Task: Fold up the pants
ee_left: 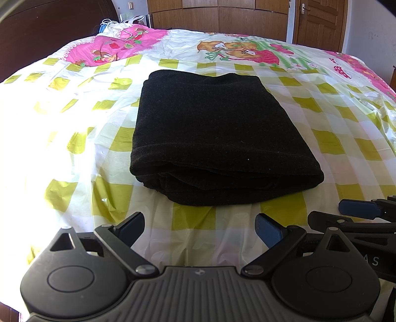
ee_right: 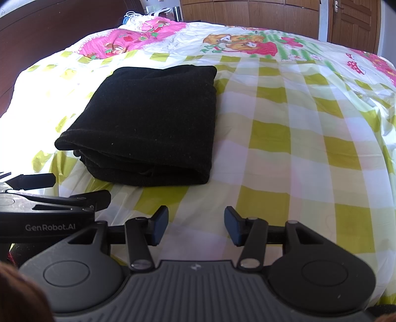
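Observation:
The black pants [ee_left: 217,133] lie folded into a thick rectangle on the bed, with stacked layers showing at the near edge. In the right wrist view the pants [ee_right: 148,123] sit left of centre. My left gripper [ee_left: 200,230] is open and empty, held just short of the pants' near edge. My right gripper [ee_right: 196,228] is open and empty, over bare sheet to the right of the pants. The right gripper also shows at the right edge of the left wrist view [ee_left: 356,210]. The left gripper shows at the left edge of the right wrist view [ee_right: 49,188].
The bed [ee_left: 334,148] has a white and yellow-green checked sheet with pink cartoon prints [ee_left: 118,47] at the far end. A dark headboard [ee_left: 49,32] stands at the left. Wooden wardrobe doors [ee_left: 222,14] and a door [ee_left: 319,22] stand behind the bed.

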A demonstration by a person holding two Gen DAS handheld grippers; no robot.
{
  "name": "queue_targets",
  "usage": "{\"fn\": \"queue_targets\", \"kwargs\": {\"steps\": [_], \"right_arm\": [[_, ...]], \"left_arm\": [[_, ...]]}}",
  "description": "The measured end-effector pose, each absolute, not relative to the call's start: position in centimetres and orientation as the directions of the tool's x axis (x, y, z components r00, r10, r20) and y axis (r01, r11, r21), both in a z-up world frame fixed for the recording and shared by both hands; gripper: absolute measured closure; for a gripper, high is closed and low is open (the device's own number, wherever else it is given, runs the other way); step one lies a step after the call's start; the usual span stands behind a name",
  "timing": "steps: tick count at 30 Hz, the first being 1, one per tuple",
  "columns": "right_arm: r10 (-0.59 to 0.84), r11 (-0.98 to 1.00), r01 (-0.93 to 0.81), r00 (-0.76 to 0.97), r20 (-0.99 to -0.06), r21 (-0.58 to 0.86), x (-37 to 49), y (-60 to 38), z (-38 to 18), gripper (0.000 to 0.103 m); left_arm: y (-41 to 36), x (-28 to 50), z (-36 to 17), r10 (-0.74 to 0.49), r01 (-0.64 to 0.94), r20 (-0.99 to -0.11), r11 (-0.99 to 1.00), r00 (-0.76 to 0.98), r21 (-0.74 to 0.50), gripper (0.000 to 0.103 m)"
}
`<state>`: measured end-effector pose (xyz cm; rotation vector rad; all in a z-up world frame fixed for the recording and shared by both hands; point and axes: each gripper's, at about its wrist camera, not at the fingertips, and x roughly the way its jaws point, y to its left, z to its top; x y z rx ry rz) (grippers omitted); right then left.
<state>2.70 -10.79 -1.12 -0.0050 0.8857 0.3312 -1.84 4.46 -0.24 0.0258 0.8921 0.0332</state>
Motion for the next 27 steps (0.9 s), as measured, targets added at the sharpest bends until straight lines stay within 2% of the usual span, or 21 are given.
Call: {"fn": "queue_targets", "kwargs": {"steps": [27], "right_arm": [[0.278,0.95,-0.283,0.587,-0.76,0.129,2.68,-10.86,-1.2,0.052]], "left_arm": [[4.08,-1.89,0.05,0.032,-0.01,-0.777,0.999,0.629,0.034,0.0]]}}
